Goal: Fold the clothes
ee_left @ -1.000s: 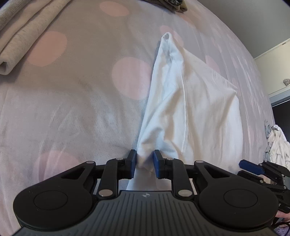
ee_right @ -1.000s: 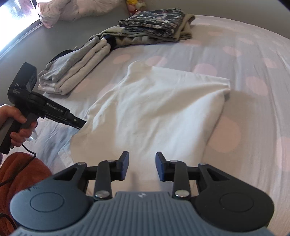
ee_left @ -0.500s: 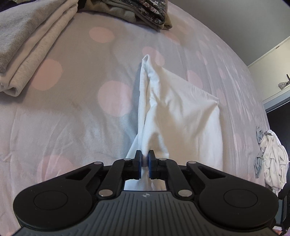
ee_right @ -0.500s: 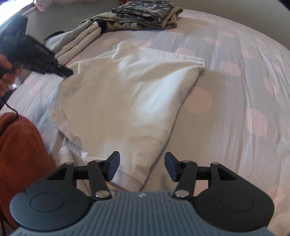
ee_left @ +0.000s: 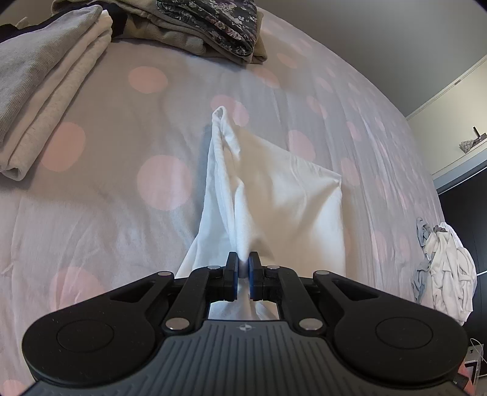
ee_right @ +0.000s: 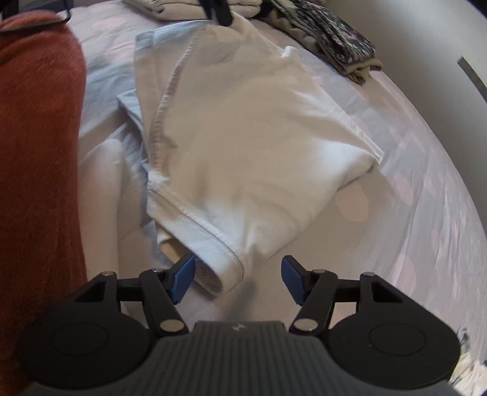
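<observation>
While it lies partly folded on the bed, white garment (ee_right: 249, 146): one item, cotton, stitched hem along its near and left edges, one edge drawn up off the bedding into a taut ridge. Position: middle of the sheet (ee_left: 100, 219), pale lilac with pink dots.

Left gripper (ee_left: 242, 269): blue pads clenched on a pinch of the white cloth, which fans away from the tips toward a far raised corner. Its black nose also shows at the top of the right wrist view, meeting the garment's far edge.

Right gripper (ee_right: 238, 278): jaws spread wide, nothing between the pads; the garment's near hemmed corner lies just ahead of the gap, close to the left pad. Whether it touches cannot be told.

Folded grey and cream pile (ee_left: 45, 91): far left of the bed, well apart from the garment.

Folded stack, dark floral on olive (ee_left: 213, 27): far end of the bed.

Rust-red fabric (ee_right: 36, 170): fills the left side of the right wrist view.

Loose heap of white and grey clothes (ee_left: 444, 268): beyond the bed's right edge.
</observation>
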A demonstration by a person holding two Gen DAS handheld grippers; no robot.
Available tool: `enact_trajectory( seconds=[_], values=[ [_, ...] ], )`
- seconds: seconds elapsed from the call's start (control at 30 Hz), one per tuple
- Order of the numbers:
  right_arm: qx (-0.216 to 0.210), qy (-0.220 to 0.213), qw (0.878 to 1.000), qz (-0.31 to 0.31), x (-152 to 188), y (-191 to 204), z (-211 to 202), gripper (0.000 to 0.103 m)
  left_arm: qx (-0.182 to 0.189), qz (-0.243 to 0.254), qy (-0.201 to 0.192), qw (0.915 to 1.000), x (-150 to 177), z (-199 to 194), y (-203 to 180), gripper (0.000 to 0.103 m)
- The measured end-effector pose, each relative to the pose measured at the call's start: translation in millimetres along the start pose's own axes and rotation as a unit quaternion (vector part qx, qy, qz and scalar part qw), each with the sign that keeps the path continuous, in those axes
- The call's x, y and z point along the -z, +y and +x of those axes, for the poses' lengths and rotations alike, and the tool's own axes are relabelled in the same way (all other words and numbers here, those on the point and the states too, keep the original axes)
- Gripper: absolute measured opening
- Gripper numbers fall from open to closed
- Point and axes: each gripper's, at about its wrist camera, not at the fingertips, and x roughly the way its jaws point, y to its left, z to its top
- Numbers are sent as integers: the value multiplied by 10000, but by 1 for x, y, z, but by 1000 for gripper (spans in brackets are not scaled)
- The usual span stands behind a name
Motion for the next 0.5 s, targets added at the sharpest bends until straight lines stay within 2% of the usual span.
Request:
enact_trajectory(
  seconds=[0.2,0.23,0.33,0.43,0.5],
  values=[
    [623,-233,9911,-1150,-6,27,2,63,12,-146,3,9999,1,-1,6,4],
    [657,-275,9891,-1287,-7,30,4,59,9,-150,2,9999,1,-1,6,4],
    [546,-262,9888,-1366,-11,35,6,30,-2,-157,3,9999,1,-2,5,4],
    [536,-164,9880,-1440,-9,37,9,28,-6,-172,8,9999,0,-1,7,4],
    [511,-136,9893,-1357,-9,33,10,23,-5,-191,12,9998,1,-1,8,4]
  ],
)
